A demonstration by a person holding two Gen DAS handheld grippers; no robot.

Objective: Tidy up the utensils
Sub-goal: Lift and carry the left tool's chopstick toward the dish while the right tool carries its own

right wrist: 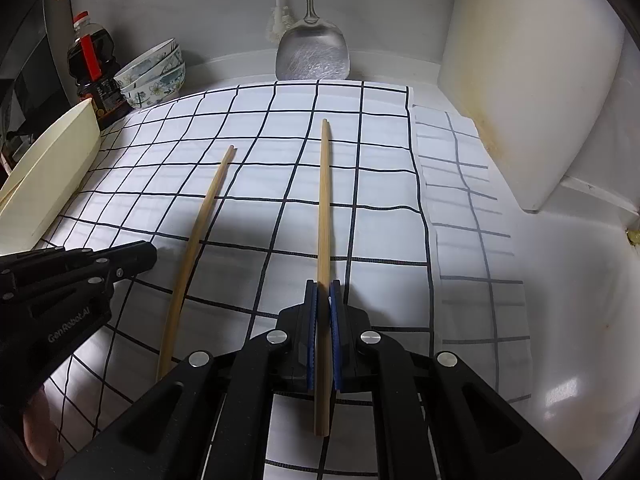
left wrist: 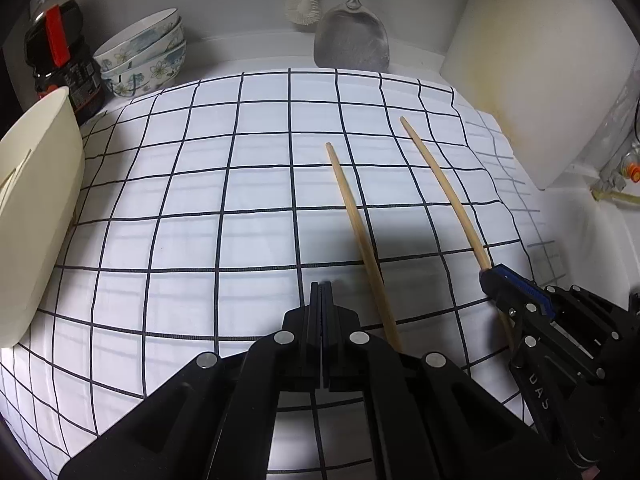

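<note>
Black, hard-plastic left gripper (left wrist: 322,286), nearest the lens, is clenched on nothing: its jaws meet just left of a loose chopstick (left wrist: 360,236) that lies flat on the cloth. Right gripper (right wrist: 324,286) grasps the second chopstick (right wrist: 324,216) between blue ribbed pads, the shaft running forward and slightly raised. Both chopsticks are slim, pale wooden rods, round and tapering. Beneath them a white cloth with a thin black grid (left wrist: 200,200) covers the glossy white desk (right wrist: 560,300), lying in soft wrinkles. A cream, smooth-walled bin (left wrist: 40,208) stands at the cloth's left edge, likely the destination. Progress appears early: one chopstick is gripped, one remains to be collected, and neither has reached the bin. Stacked floral ceramic bowls (left wrist: 148,56) and a hanging steel spatula (left wrist: 352,40) sit behind.
</note>
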